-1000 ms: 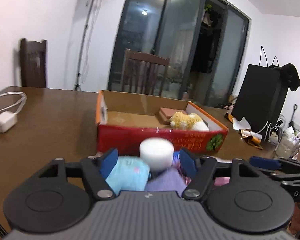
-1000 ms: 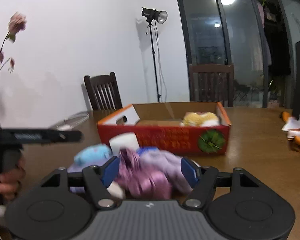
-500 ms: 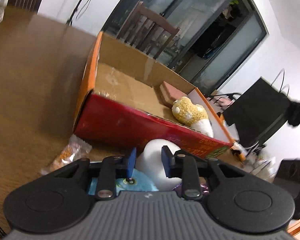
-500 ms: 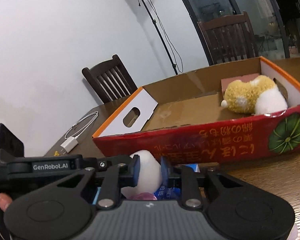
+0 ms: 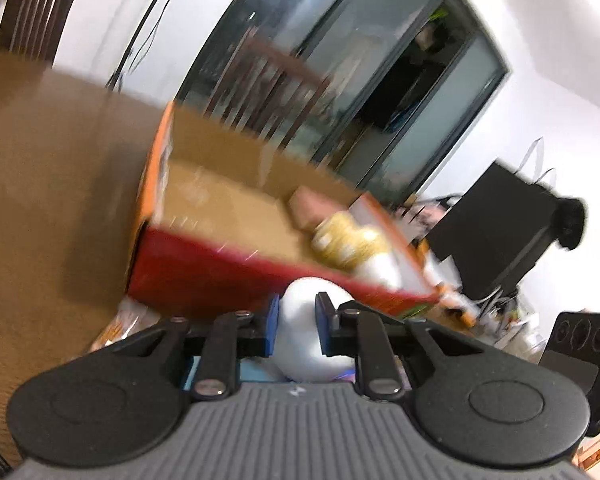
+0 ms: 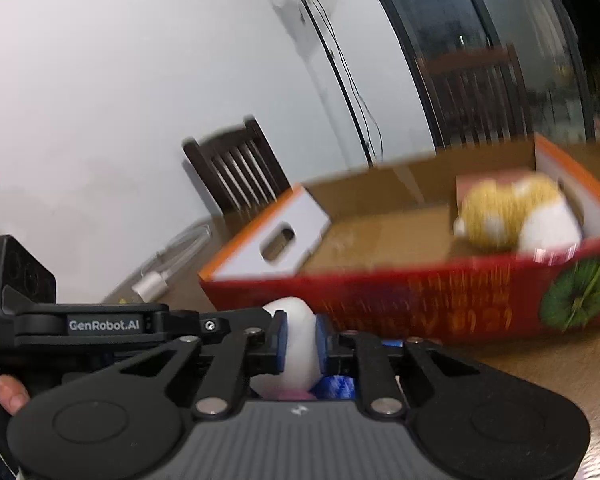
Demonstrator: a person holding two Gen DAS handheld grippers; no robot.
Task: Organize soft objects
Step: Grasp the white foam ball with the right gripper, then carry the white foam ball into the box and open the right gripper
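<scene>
A white foam piece [image 5: 303,340] sits between the blue pads of my left gripper [image 5: 296,312], whose jaws are closing and press on its sides. The right wrist view shows the same white foam piece [image 6: 296,320] squeezed by my right gripper [image 6: 298,334], also closing, with the left gripper's black housing [image 6: 100,324] reaching in from the left. Just behind stands a red cardboard box [image 5: 204,272], open on top, holding a yellow-and-white plush [image 5: 351,244] and a pink block [image 5: 307,204]. A light blue plush [image 5: 256,372] and blue and pink soft things [image 6: 335,386] lie under the grippers.
The box [image 6: 419,312] rests on a brown wooden table. A snack packet [image 5: 116,320] lies at its front left corner. A white charger with cable [image 6: 152,284] lies farther left, near a dark chair [image 6: 240,168]. A black bag [image 5: 499,232] stands to the right. A person's hand [image 6: 8,394] holds the left gripper.
Both grippers went from wide open over the plush pile to closed on the white foam piece. Both views have rolled and moved closer to the box.
</scene>
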